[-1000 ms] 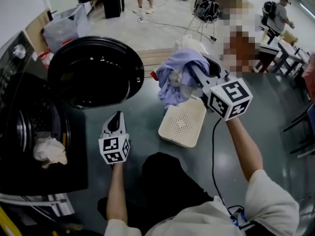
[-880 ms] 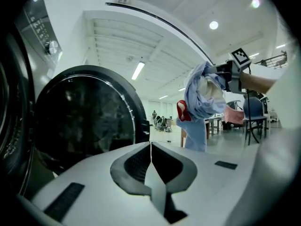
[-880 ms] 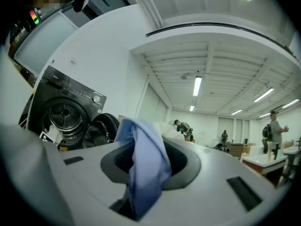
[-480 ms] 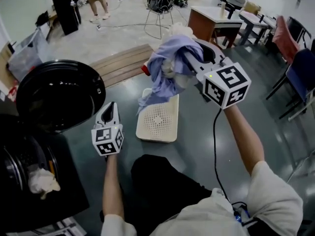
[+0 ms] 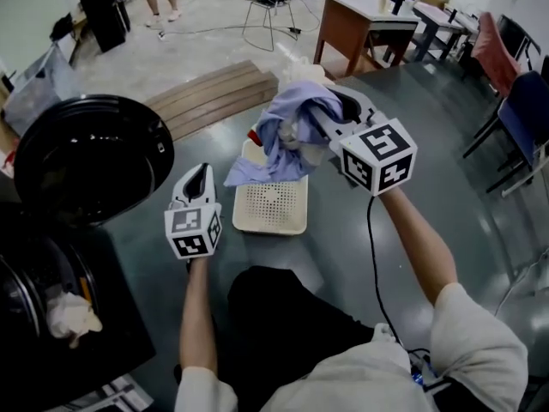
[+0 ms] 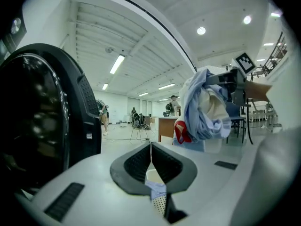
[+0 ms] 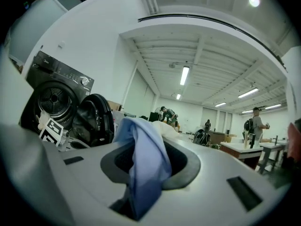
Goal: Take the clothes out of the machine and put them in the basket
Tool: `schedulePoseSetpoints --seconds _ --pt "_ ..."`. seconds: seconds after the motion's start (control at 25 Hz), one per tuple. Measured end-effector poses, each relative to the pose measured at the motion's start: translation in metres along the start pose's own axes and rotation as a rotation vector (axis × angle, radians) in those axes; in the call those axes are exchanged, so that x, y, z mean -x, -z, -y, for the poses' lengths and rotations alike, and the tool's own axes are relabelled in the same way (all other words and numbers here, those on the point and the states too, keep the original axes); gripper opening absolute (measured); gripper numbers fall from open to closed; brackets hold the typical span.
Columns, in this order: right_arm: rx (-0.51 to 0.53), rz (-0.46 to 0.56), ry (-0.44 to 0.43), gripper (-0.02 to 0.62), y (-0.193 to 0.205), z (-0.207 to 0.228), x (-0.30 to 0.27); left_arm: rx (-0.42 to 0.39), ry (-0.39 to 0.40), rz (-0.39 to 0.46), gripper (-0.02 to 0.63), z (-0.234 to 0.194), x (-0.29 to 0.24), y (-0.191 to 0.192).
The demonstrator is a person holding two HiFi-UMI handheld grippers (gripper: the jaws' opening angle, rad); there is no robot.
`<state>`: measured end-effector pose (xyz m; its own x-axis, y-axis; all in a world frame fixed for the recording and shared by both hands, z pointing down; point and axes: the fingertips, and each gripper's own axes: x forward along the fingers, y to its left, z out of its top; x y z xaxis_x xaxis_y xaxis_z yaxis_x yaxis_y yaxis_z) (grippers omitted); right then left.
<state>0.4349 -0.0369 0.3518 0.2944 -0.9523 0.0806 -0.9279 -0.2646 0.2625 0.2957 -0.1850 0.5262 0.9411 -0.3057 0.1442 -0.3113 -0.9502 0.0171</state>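
Where the clothes (image 5: 283,136) are: clamped by the right tongs (image 5: 313,123), hung over the basket (image 5: 296,221), centre frame.
Left tongs (image 5: 200,174): clenched, nothing held.
Handling: judged soft, light, floppy; best pinched at bunched folds.

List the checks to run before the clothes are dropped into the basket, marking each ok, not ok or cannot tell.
1. Grip: right gripper shut on blue clothes: ok.
2. Position: clothes hang over basket: ok.
3. Room in basket: ok.
4. Clearance: left gripper shut, empty, beside basket: ok.
5. Emptying: pale cloth lies in machine: not ok.
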Motion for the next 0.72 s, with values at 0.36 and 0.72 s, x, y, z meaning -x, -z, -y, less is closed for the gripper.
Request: schedulePoseSetpoints --seconds 0.36,0.72 --pt "-0.111 -0.223 -0.011 0.12 0.165 -0.041 -0.042 0.038 -0.018 -0.078 0.025 -0.008 0.01 0.062" --pt "-0.234 -0.389 -0.027 0.123 0.313 -0.1 -0.069 0.113 -0.047 -0.153 0.025 -0.025 0.012 0.133"
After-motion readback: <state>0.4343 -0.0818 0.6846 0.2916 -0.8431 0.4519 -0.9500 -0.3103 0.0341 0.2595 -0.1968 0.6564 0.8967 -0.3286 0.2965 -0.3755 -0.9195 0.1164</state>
